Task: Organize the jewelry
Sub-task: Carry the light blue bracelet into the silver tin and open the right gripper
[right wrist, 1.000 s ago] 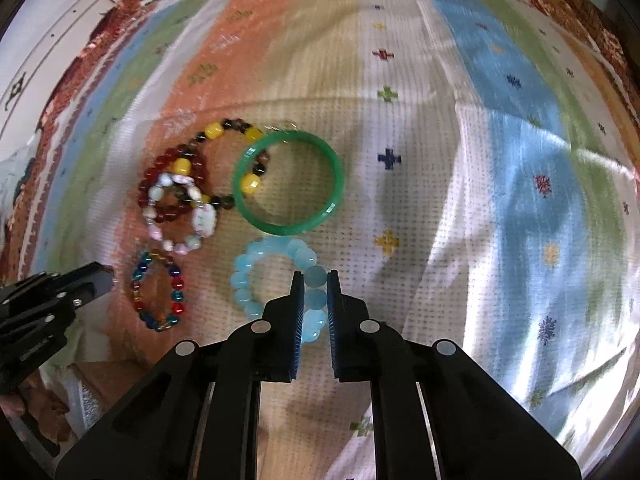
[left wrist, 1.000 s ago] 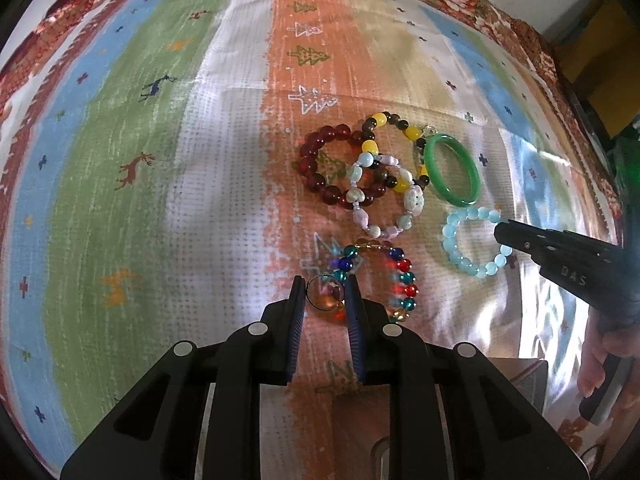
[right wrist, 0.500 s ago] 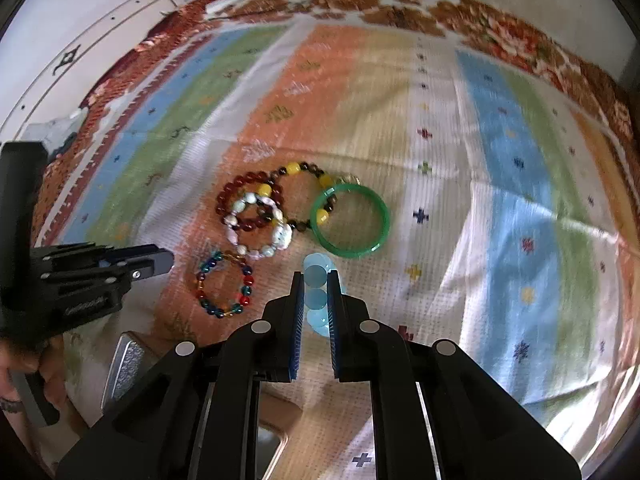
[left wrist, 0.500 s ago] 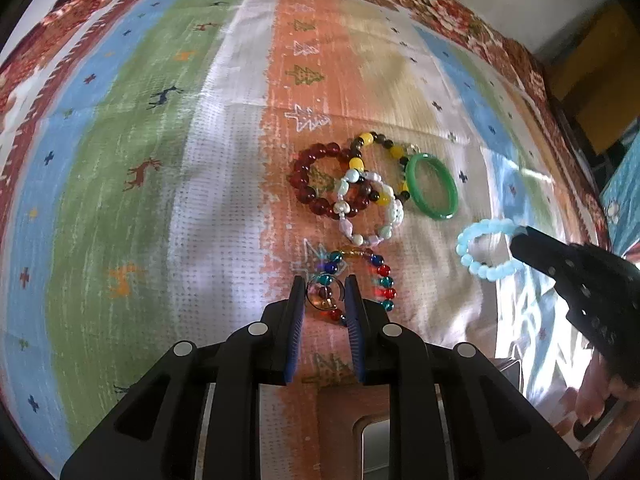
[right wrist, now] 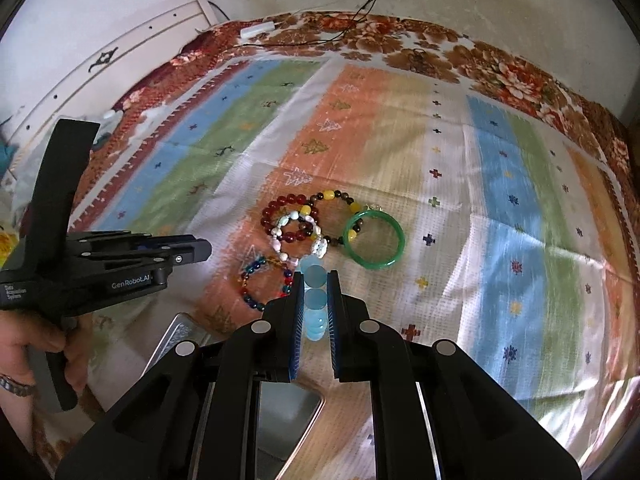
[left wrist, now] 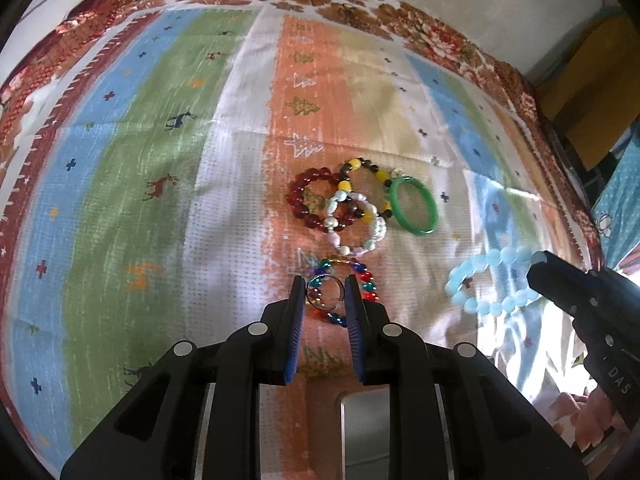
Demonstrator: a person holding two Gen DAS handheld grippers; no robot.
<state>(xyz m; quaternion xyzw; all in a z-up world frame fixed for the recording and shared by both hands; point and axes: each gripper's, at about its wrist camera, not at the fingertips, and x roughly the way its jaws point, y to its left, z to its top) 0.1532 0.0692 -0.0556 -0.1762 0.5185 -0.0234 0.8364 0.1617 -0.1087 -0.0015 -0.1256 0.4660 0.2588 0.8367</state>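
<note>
The striped cloth (right wrist: 500,184) covers most of what I see, and nearly all the jewelry lies on it in one cluster near the middle, so I judge the sorting barely begun. Nearest me sits a metal tin (right wrist: 288,416), close below my two tools, which I take for where the pieces go; I can't tell whether anything is in it yet.

Of the pieces on the cloth, the green bangle (right wrist: 374,240) is at the right of the cluster. To its left the yellow and dark bead bracelet (right wrist: 334,216) and the dark red bead bracelet (right wrist: 286,218) overlap, with the white pearl bracelet (right wrist: 298,240) lying across both. The multicolour bead bracelet (right wrist: 266,282) lies nearer, on the left.

Two pieces are in hand. My right gripper (right wrist: 312,284) is clamped almost shut on the pale blue bead bracelet (left wrist: 490,284), which hangs clear of the cloth. My left gripper (left wrist: 325,294) stands narrowly parted, pinching a small metal ring (left wrist: 325,293) between its pads, above the multicolour bracelet.

Left to do, as I reckon it: set these two down, then fetch the other five.
</note>
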